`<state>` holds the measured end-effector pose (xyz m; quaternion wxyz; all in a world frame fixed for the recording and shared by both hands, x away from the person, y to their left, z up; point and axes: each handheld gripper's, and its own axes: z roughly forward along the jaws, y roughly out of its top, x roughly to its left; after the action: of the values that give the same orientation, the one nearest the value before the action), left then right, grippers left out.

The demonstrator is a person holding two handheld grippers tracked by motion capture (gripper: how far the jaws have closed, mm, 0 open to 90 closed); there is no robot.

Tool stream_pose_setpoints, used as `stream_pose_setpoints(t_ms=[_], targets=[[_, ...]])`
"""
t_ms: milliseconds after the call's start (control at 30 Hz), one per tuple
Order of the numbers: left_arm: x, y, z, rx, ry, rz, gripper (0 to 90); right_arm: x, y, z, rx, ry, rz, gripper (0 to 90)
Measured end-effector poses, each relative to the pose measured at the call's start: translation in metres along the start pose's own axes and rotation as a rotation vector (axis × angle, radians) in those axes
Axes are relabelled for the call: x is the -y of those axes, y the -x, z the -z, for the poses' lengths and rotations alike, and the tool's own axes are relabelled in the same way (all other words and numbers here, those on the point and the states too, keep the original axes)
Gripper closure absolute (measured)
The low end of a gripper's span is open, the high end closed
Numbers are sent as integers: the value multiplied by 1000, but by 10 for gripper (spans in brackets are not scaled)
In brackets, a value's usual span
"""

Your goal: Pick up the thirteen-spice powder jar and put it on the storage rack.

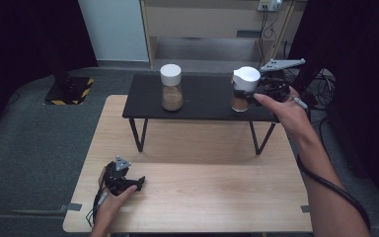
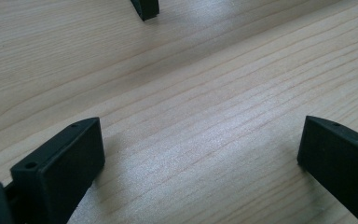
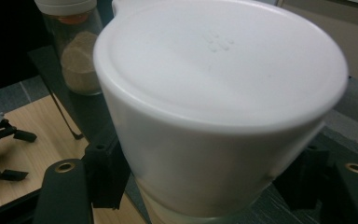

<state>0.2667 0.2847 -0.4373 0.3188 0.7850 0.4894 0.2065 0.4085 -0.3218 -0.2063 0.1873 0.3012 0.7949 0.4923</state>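
Two jars on my feed, both on the black shelf point(image 1: 197, 101) that stands at the far side of the wooden table point(image 1: 192, 197). Right gripper point(image 1: 256, 91) is clamped on the right jar point(image 1: 243, 89), jaws pinching the sides of its white lid point(image 3: 214, 93). Jar sits at the shelf's right end, looks tilted; I can't tell if its base touches the shelf.

Risks as I read them: grip is on the lid only, not the glass. If the lid is loose or just pressed on, the body could drop off and spill. Lid wall is smooth and tapered, so it could slide out of the pads under a quick swing. Tilt plus the nearby shelf edge means a clipped base could tip it off.

Jar look: clear glass, brown powder filling the lower part, tall white rounded lid with a small embossed mark on top. Second jar point(image 1: 171, 88) stands upright at shelf left-centre, same type.

Left gripper point(image 1: 123, 180) rests on the table near-left, jaws wide, nothing between them.
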Motion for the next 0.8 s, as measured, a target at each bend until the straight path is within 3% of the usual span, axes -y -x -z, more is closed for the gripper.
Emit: stream_pose_setpoints(t_ms=[800], targets=[[0,0,0,0,0,-1,0,5,7,-13,11,-47,-16,316]])
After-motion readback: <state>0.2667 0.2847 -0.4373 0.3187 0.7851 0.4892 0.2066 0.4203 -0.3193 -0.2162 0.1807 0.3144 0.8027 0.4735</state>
